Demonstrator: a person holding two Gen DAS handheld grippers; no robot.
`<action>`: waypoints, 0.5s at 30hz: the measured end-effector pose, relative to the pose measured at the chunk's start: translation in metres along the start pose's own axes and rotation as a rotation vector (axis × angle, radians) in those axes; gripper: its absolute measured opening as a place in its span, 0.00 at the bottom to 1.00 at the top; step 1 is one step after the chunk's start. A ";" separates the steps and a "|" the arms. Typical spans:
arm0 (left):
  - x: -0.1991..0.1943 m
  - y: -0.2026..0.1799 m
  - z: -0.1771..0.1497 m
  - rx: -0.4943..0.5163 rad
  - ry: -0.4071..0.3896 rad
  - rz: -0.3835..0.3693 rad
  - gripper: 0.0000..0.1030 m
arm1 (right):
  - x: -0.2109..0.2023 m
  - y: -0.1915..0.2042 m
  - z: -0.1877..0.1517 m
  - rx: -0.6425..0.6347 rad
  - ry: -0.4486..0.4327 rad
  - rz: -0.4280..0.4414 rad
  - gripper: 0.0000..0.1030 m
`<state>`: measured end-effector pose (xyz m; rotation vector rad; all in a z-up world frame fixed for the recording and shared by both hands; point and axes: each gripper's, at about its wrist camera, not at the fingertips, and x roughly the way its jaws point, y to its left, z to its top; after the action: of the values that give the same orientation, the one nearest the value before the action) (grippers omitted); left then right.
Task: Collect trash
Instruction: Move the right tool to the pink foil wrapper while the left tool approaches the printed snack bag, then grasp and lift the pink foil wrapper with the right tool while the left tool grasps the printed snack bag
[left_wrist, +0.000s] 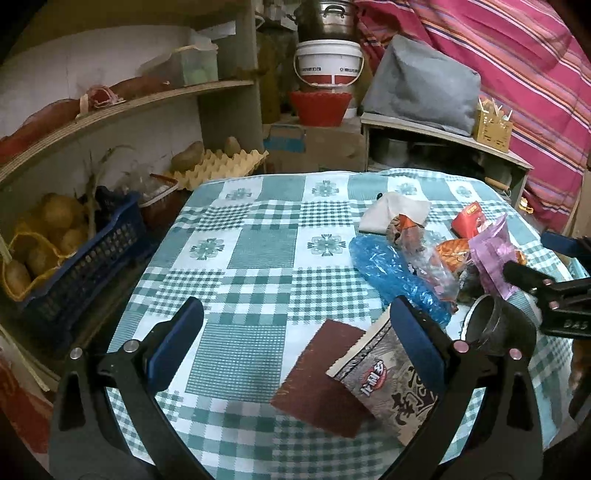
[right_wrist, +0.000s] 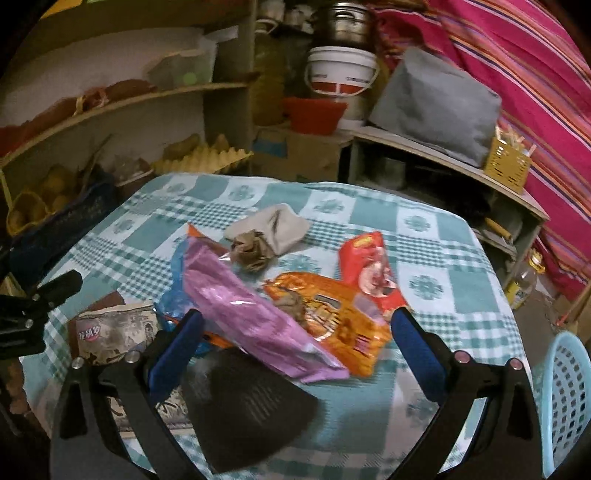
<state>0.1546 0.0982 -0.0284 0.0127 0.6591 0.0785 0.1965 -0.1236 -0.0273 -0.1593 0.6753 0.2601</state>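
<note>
A table under a green-and-white checked cloth (left_wrist: 258, 258) filled the middle of both views, with wooden shelves (left_wrist: 147, 99) at far left and a pink striped fabric (left_wrist: 517, 74) hanging at far right. A light-blue plastic basket (right_wrist: 569, 398) stood just off the table's near right corner, seen only from the right wrist. The trash lay heaped on the right half of the table: a purple wrapper (right_wrist: 251, 325) draped over an orange snack bag (right_wrist: 340, 325), a red packet (right_wrist: 369, 266) touching the orange bag's far side, a blue plastic bag (left_wrist: 391, 273) to their left, a white tissue (left_wrist: 391, 214) at the far edge of the pile with a crumpled brown paper ball (right_wrist: 251, 251) against it. Nearer the camera, a grey printed snack wrapper (left_wrist: 388, 380) overlapped a dark red rectangular pad (left_wrist: 321, 376). A dark, blurred sheet (right_wrist: 251, 406) lay at the near edge in the right wrist view; what it was could not be told. A metal cup (left_wrist: 491, 325) lay tipped on its side beside the blue bag. The left gripper (left_wrist: 295, 350) hung above the cloth with its 2 blue-padded fingers spread wide, the right-hand finger over the grey wrapper and nothing pinched. The right gripper (right_wrist: 295, 347) was likewise spread wide above the purple wrapper and orange bag, gripping nothing.
</note>
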 end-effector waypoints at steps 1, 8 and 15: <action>0.000 0.001 0.000 0.000 0.001 0.001 0.95 | 0.004 0.005 0.001 -0.016 0.009 -0.002 0.96; 0.010 0.009 -0.007 -0.007 0.045 -0.024 0.95 | 0.016 0.014 -0.001 -0.050 0.042 0.020 0.67; 0.012 -0.002 -0.013 0.003 0.069 -0.074 0.95 | 0.015 0.011 -0.003 -0.063 0.036 0.050 0.38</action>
<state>0.1566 0.0971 -0.0461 -0.0113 0.7283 0.0066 0.2024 -0.1108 -0.0400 -0.2078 0.7080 0.3278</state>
